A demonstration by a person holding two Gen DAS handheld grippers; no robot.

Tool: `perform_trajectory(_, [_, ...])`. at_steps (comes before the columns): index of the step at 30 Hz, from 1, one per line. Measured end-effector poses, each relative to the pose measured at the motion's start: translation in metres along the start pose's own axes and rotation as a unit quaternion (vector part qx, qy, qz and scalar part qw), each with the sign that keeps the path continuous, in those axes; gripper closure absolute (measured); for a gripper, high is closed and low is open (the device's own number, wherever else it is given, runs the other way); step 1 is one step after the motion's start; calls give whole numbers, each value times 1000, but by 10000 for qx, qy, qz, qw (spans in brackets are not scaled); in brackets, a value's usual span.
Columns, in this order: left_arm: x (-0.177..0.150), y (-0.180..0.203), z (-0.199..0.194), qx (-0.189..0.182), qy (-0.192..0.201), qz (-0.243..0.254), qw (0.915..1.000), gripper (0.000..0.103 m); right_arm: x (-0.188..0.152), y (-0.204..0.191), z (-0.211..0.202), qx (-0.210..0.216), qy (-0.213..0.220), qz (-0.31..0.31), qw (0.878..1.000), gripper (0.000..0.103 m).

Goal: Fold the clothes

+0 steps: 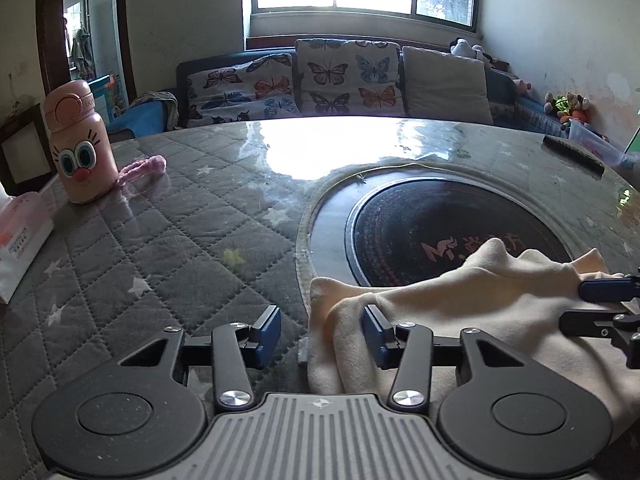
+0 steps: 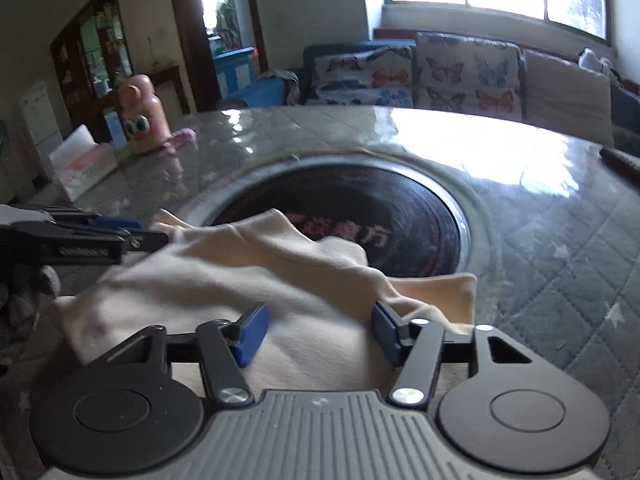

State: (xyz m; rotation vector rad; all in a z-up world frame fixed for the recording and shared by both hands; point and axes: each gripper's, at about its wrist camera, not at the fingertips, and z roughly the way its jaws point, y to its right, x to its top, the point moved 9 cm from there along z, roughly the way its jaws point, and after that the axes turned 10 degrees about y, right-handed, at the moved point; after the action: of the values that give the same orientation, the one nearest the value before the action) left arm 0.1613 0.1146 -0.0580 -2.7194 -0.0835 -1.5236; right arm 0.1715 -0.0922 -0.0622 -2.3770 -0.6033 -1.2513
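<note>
Cream fleece garment point(image 1: 460, 304) lies rumpled at the near edge of a quilted grey table point(image 1: 160, 248), its long axis running left to right, partly over the dark inset hotplate point(image 1: 440, 224). Left gripper point(image 1: 320, 326) and right gripper point(image 2: 318, 330) both hover with jaws apart. Only the left view shows the black comb point(image 1: 572, 154); a butterfly-cushioned sofa point(image 1: 344, 76) sits beyond.
</note>
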Motion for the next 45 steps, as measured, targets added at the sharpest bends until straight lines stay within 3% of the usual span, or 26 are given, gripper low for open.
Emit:
perform_trajectory(6, [1, -4, -10, -72, 20, -89, 9999, 53, 8, 9, -12, -41, 141, -24, 9999, 48])
perform_trajectory(14, [-10, -4, -22, -263, -172, -384, 9988, 50, 1, 55, -24, -477, 76, 282, 9984, 44])
perform_trajectory(23, [-12, -4, -19, -330, -225, -503, 9979, 52, -3, 54, -18, -266, 42, 462, 9986, 45])
perform_trajectory(26, [-12, -4, -17, -365, -221, -533, 9977, 52, -3, 51, -17, -230, 35, 442, 9988, 55])
perform_trajectory(28, [-12, -3, -18, -406, -213, -535, 9975, 56, -3, 50, -17, -204, 40, 473, 9987, 69])
perform_trajectory(34, [-12, 4, -19, -668, -173, -699, 9952, 88, -1, 47, -19, -148, 72, 553, 9983, 86])
perform_trajectory(40, [-9, 1, -39, -510, 69, -728, 9960, 91, 12, 37, -31, -177, 255, 445, 9985, 92])
perform_trajectory(45, [-8, -21, -75, -280, 321, -772, 9961, 91, 31, 11, -34, 49, 387, 237, 9990, 92])
